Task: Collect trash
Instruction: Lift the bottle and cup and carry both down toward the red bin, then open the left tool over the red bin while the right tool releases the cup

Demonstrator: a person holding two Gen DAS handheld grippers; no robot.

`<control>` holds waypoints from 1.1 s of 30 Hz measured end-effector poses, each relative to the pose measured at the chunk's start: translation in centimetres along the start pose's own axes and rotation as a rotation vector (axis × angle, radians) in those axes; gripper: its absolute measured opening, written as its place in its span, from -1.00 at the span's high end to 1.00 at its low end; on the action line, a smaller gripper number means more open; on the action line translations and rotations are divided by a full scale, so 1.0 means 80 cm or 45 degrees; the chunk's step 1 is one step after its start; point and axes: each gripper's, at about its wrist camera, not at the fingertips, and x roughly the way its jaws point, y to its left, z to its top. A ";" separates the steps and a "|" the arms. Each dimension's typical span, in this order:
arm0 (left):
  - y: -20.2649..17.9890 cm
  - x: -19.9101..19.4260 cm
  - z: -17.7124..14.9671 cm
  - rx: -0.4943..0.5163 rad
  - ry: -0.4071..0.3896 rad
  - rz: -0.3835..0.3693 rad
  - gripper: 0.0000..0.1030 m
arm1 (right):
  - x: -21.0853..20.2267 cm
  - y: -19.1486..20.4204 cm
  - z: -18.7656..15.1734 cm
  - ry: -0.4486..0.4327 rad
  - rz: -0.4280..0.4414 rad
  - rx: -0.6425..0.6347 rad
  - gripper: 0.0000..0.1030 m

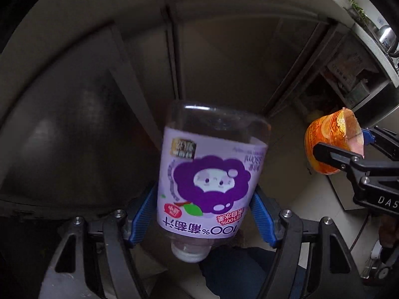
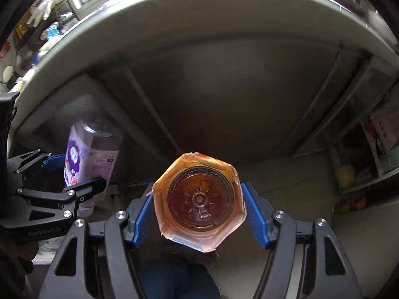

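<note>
Left claw (image 1: pixel 203 214) is clamped on the clear plastic grape-juice bottle with purple label (image 1: pixel 207 186), cap down, in midair. Right claw (image 2: pixel 199 211) squeezes the orange-labelled plastic bottle (image 2: pixel 199 201). Both look empty, light and crushable, so mid-body grips seem best.

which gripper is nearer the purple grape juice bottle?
Left. The left gripper is shut on the grape juice bottle, cap toward the camera. The right gripper is off to its right, shut on an orange bottle.
</note>
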 end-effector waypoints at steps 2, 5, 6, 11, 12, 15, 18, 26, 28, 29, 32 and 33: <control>0.001 0.024 -0.002 -0.020 0.026 -0.037 -0.34 | 0.020 -0.011 -0.007 0.015 -0.006 0.019 -0.24; -0.006 0.048 -0.003 0.001 0.024 -0.046 -0.33 | 0.040 -0.016 -0.011 0.031 -0.015 0.033 -0.24; -0.009 0.055 -0.003 0.004 0.030 -0.053 -0.33 | 0.045 -0.018 -0.014 0.036 -0.020 0.031 -0.24; -0.009 0.074 0.001 0.009 0.049 -0.083 -0.52 | 0.052 -0.029 -0.026 0.064 -0.031 0.035 -0.24; -0.008 0.075 0.002 0.012 0.049 -0.081 -0.58 | 0.051 -0.029 -0.027 0.064 -0.029 0.039 -0.24; -0.008 0.068 0.000 0.019 0.052 -0.049 -0.59 | 0.047 -0.027 -0.029 0.073 -0.024 0.050 -0.24; -0.016 0.060 -0.002 0.025 0.042 -0.034 -0.69 | 0.045 -0.024 -0.030 0.079 -0.019 0.043 -0.24; 0.019 0.037 -0.026 -0.036 0.021 0.029 -1.00 | 0.055 0.008 -0.026 0.101 0.050 -0.032 -0.25; 0.029 0.035 -0.031 -0.067 0.018 0.028 -1.00 | 0.062 0.021 -0.028 0.113 0.067 -0.073 -0.25; 0.034 0.033 -0.034 -0.080 0.016 0.032 -1.00 | 0.066 0.025 -0.028 0.120 0.074 -0.088 -0.25; 0.043 0.030 -0.044 -0.094 0.012 0.077 -1.00 | 0.079 0.036 -0.030 0.141 0.091 -0.125 -0.25; 0.046 0.030 -0.046 -0.101 0.018 0.085 -1.00 | 0.085 0.039 -0.032 0.149 0.096 -0.141 -0.25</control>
